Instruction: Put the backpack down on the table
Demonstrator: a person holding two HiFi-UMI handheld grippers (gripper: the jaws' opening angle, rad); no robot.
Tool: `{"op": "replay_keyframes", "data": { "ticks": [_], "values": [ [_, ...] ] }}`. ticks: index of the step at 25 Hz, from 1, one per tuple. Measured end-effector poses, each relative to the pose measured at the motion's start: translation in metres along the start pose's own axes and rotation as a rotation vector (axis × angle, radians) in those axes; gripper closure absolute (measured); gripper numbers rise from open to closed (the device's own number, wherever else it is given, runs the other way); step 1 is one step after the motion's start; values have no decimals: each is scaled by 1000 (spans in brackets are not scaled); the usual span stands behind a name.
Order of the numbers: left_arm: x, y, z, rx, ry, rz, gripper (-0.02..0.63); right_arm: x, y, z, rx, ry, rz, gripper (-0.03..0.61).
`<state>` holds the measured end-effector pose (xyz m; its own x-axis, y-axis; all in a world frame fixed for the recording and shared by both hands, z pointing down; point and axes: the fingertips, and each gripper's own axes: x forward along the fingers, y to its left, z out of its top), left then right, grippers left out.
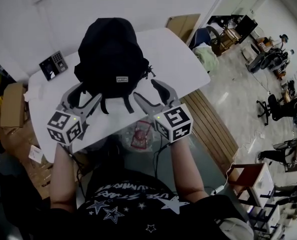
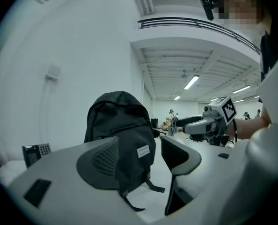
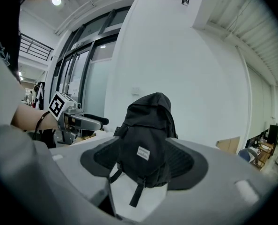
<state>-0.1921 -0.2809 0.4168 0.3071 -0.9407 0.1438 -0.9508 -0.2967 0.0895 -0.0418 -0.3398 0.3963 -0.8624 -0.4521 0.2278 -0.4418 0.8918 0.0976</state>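
Observation:
A black backpack (image 1: pixel 111 56) stands upright on the white table (image 1: pixel 178 59), its small white label facing me. My left gripper (image 1: pixel 83 100) is open just in front of the pack's lower left, nothing between its fingers. My right gripper (image 1: pixel 147 94) is open in front of the lower right, also empty. In the left gripper view the backpack (image 2: pixel 122 125) stands beyond the spread jaws of the left gripper (image 2: pixel 139 161), and the right gripper (image 2: pixel 209 125) shows alongside. The right gripper view shows the backpack (image 3: pixel 148 135) beyond the wide jaws of the right gripper (image 3: pixel 143 168), its straps hanging loose on the tabletop.
A dark keypad device (image 1: pixel 53 65) lies at the table's far left corner. Cardboard boxes (image 1: pixel 11 104) stand on the floor to the left. A red packet (image 1: pixel 138 134) lies below the table's near edge. Wooden flooring (image 1: pixel 208 124) and office chairs (image 1: pixel 273 104) are to the right.

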Motion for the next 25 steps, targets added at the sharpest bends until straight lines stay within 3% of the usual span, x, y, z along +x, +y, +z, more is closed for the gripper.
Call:
{"op": "replay_keyframes", "data": {
  "ticks": [13, 14, 16, 18, 20, 22, 25],
  "values": [
    [-63, -117, -17, -20, -2, 28, 331, -101, 65, -15, 16, -35, 110, 285],
    [-67, -127, -20, -18, 4, 25, 353, -108, 69, -16, 17, -38, 118, 289],
    [-75, -146, -26, -12, 19, 18, 410, -122, 75, -18, 22, -46, 126, 378],
    [-81, -164, -32, -10, 37, 13, 417, -133, 81, -23, 35, -48, 138, 404],
    [-89, -178, -36, -15, 42, 12, 524, -142, 89, -29, 45, -43, 157, 464],
    [-96, -188, -38, -23, 41, 8, 528, -149, 98, -35, 44, -33, 175, 542],
    [-103, -198, -40, -21, 43, -3, 561, -154, 109, -42, 35, -11, 193, 566]
  ]
}}
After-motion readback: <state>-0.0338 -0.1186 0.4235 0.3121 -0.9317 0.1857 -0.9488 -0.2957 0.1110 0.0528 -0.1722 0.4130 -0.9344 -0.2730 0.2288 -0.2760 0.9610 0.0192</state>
